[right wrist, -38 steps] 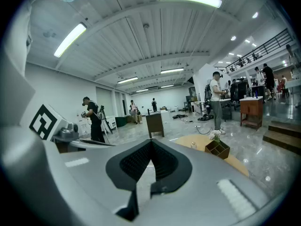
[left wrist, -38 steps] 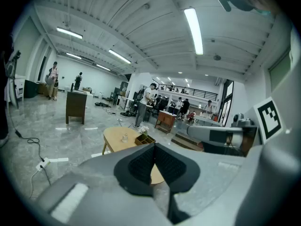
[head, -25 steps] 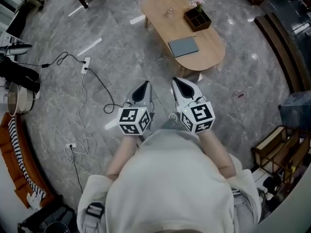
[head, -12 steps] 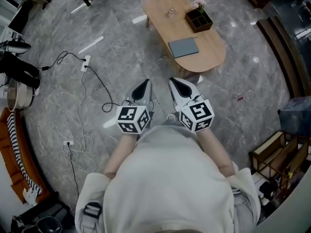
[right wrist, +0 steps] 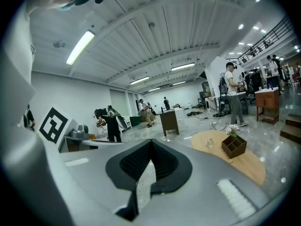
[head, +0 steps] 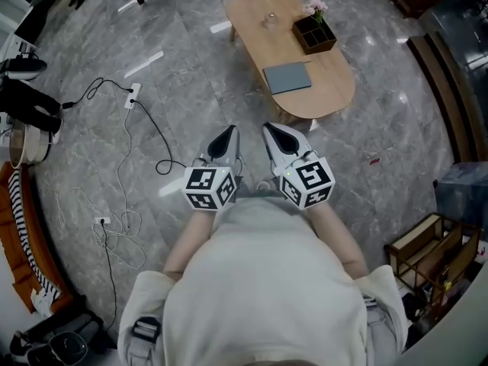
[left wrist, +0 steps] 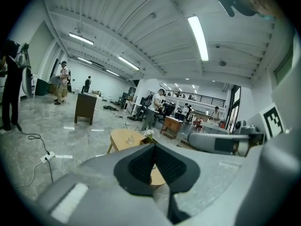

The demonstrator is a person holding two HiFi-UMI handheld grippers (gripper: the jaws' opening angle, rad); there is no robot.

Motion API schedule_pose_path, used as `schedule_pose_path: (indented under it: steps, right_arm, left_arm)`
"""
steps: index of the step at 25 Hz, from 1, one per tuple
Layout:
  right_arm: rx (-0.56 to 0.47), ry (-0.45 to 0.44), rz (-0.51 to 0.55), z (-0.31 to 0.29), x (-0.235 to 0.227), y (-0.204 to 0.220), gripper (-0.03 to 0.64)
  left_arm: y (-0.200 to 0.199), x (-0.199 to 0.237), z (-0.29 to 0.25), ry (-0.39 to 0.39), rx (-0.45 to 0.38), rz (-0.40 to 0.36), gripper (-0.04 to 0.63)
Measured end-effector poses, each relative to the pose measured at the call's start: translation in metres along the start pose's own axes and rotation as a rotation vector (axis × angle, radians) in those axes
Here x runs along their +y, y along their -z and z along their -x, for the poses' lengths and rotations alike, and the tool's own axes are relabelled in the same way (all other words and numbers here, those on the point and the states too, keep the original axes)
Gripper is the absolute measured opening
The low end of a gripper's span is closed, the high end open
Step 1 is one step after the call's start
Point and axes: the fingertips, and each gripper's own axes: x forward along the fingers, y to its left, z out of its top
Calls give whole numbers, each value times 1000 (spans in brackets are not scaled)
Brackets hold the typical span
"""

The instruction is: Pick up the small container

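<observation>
On the far end of the oval wooden table (head: 329, 91), near its left edge in the head view, stands the small clear container (head: 268, 20). It is upright, its long axis vertical, so from above it shows only as a small round shape. The right gripper view shows it from the side as a short bottle-like form with a narrower top pointing up. It stands clear of the divided wooden box (head: 314, 34) beside it, which has pink flowers (head: 315, 8) at its far corner. A flat grey pad (head: 287, 77) lies nearer on the same table, apart from both.

The left gripper (head: 226, 133) and the right gripper (head: 271, 128) are held side by side over the grey marble floor (head: 191, 67), short of the table and well apart from the container, both pointing toward the table. Each has its jaws closed pad against pad, with nothing between them and nothing touched. A white power strip (head: 133, 96) with a black cable lies on the floor to the left.
</observation>
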Motion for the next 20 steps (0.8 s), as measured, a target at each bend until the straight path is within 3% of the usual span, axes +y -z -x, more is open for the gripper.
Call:
schedule_pose_path:
  steps: [10,20]
  right_arm:
    - [4,4,-10,-33,-25,-9,0]
    - [-5,67,-7,-120,-66,-35,-1]
  left_arm:
    - [-14,15,-35,13,16,10,2]
    - [-51,86,-106,41,41,-1,2]
